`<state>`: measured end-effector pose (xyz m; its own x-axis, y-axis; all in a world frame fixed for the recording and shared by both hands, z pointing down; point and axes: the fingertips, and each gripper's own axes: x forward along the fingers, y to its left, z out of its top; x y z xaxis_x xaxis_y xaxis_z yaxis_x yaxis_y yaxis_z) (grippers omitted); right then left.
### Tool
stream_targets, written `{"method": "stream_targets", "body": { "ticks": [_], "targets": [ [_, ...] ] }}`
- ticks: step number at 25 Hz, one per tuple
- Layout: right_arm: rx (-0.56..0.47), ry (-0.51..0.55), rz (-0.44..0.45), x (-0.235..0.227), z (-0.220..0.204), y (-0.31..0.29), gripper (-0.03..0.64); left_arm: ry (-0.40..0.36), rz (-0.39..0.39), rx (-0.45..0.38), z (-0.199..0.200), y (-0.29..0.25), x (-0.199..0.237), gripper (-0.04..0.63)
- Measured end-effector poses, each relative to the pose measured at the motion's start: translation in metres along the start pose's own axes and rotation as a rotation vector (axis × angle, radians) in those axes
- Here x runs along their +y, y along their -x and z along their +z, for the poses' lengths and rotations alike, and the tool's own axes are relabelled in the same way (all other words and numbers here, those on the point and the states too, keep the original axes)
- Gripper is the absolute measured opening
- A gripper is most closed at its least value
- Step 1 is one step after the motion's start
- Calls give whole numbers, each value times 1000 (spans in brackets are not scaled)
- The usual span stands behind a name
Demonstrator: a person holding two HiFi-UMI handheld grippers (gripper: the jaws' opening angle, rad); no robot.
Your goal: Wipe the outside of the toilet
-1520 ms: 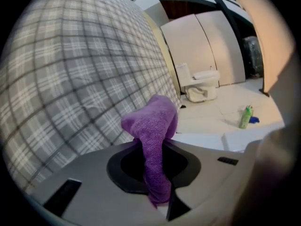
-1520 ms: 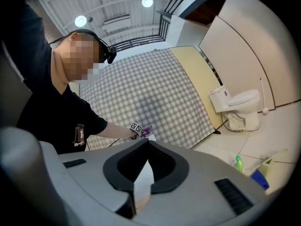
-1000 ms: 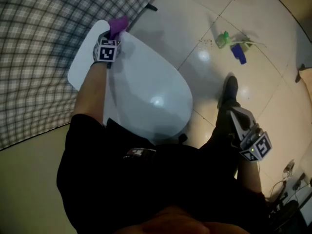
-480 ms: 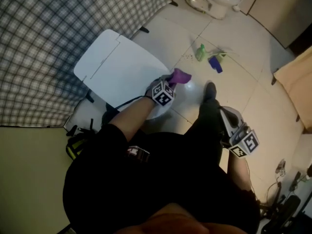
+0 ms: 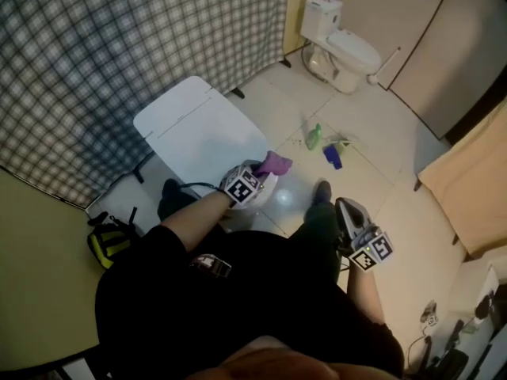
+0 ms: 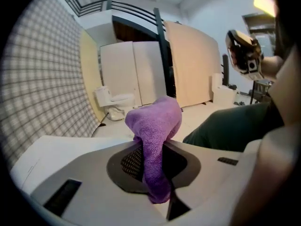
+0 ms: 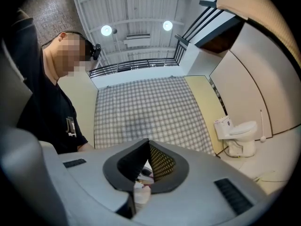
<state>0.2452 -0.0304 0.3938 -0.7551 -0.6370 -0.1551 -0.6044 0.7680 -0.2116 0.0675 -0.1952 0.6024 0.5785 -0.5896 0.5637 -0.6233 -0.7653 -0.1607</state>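
Observation:
The near white toilet [image 5: 194, 129] stands lid down before the checked curtain in the head view. My left gripper [image 5: 261, 174] hovers at the toilet's front end, shut on a purple cloth [image 5: 275, 163]. In the left gripper view the cloth [image 6: 155, 121] bulges up between the jaws and hangs down past them, around my left gripper [image 6: 153, 142]. My right gripper [image 5: 343, 206] is held by the person's right leg, away from the toilet. In the right gripper view my right gripper [image 7: 148, 143] points at the curtain, its jaw tips together with nothing clamped.
A second toilet [image 5: 341, 46] stands at the far wall by beige panels. A green spray bottle [image 5: 314, 137] and a blue object [image 5: 333, 157] lie on the tiled floor beyond the near toilet. A yellow-black bag [image 5: 107, 240] sits at the left. The checked curtain [image 5: 119, 54] hangs behind.
The left gripper carried the purple cloth from the tank end of the lid to the toilet's front end. The head view rose and widened. The right gripper stayed by the leg.

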Motion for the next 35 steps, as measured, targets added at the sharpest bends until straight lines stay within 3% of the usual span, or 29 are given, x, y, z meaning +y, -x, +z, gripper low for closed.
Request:
{"method": "stream_targets", "body": {
  "ticks": [9, 14, 17, 26, 31, 35],
  "targets": [
    [47, -34, 94, 4, -39, -79, -3, 251, 319, 35, -106, 128, 163, 57],
    [87, -40, 80, -24, -52, -115, -5, 339, 468, 33, -127, 164, 266, 57],
    [93, -47, 62, -49, -56, -131, -3, 337, 528, 61, -124, 168, 331, 57],
    [168, -122, 35, -129, -87, -170, -5, 293, 647, 202, -101, 81, 530, 57],
    [177, -193, 20, -180, -101, -179, -5, 304, 694, 283, -114, 13, 597, 57],
    [195, -265, 16, -213, -113, -168, -5, 230, 741, 321, -104, -24, 622, 58]
  ]
}}
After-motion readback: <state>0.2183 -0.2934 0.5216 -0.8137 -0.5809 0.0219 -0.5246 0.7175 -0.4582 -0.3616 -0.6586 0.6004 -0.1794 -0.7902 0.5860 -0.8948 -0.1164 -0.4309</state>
